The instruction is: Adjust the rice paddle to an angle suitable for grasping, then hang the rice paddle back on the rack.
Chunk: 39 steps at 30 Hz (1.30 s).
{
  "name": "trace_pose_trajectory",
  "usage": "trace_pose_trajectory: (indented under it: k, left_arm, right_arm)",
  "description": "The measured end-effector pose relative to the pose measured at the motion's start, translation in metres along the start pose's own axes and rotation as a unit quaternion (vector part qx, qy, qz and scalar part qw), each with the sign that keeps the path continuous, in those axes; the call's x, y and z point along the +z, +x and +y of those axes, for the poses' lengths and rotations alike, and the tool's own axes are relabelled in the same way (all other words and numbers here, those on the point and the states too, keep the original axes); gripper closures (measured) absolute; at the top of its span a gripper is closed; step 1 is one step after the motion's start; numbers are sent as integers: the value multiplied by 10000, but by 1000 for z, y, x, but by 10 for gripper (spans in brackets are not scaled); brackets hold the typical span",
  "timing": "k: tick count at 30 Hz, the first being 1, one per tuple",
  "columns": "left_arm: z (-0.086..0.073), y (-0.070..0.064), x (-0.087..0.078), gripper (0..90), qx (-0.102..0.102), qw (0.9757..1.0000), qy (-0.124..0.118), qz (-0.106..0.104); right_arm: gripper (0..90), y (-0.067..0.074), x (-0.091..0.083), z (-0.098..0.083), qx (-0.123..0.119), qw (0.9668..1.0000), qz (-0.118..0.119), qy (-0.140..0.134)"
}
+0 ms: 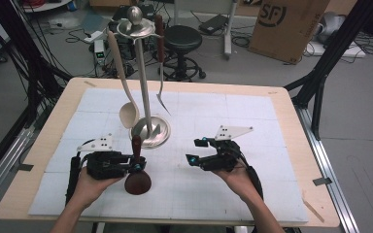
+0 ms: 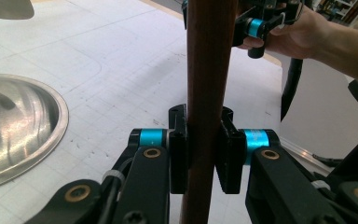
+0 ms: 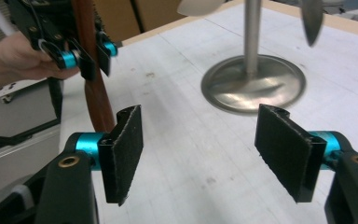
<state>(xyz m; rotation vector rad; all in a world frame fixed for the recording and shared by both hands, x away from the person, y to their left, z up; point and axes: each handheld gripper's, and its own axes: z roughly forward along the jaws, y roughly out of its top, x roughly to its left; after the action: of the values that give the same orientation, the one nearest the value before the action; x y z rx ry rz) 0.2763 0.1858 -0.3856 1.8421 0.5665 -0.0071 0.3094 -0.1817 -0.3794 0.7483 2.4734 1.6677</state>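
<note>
A dark wooden spoon [image 1: 137, 183] stands upright on the white mat, bowl down. My left gripper [image 1: 138, 165] is shut on its handle [image 2: 209, 70], the pads pressing from both sides. My right gripper [image 1: 194, 150] hovers to the right of the spoon, apart from it, its jaws open with nothing between the pads [image 3: 126, 149]. In the right gripper view the spoon [image 3: 95, 93] and the left gripper [image 3: 93, 56] appear at upper left. Behind the spoon stands a steel utensil stand [image 1: 150, 132], from which hang a cream spoon [image 1: 126, 97] and a brown-handled fork [image 1: 161, 73].
A white gridded mat [image 1: 233, 121] covers the wooden table. The stand's round base [image 2: 14, 130] lies close to the left gripper. Beyond the far edge are a black stool [image 1: 182, 39], a cardboard box [image 1: 286, 24] and floor cables.
</note>
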Motion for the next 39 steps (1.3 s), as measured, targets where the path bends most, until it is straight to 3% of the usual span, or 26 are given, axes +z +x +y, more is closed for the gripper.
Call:
trace_pose_trajectory:
  k: [19,39]
  left_arm:
    - [1,-1,-1,776,20,10000,-13,26]
    - [11,2,-3,776,69,9999,-88,44]
  right_arm:
    - [261,-15,-42,-35,223,9983,-530,-11]
    - [212,-26,-56,-53,370,9955,-872,-19]
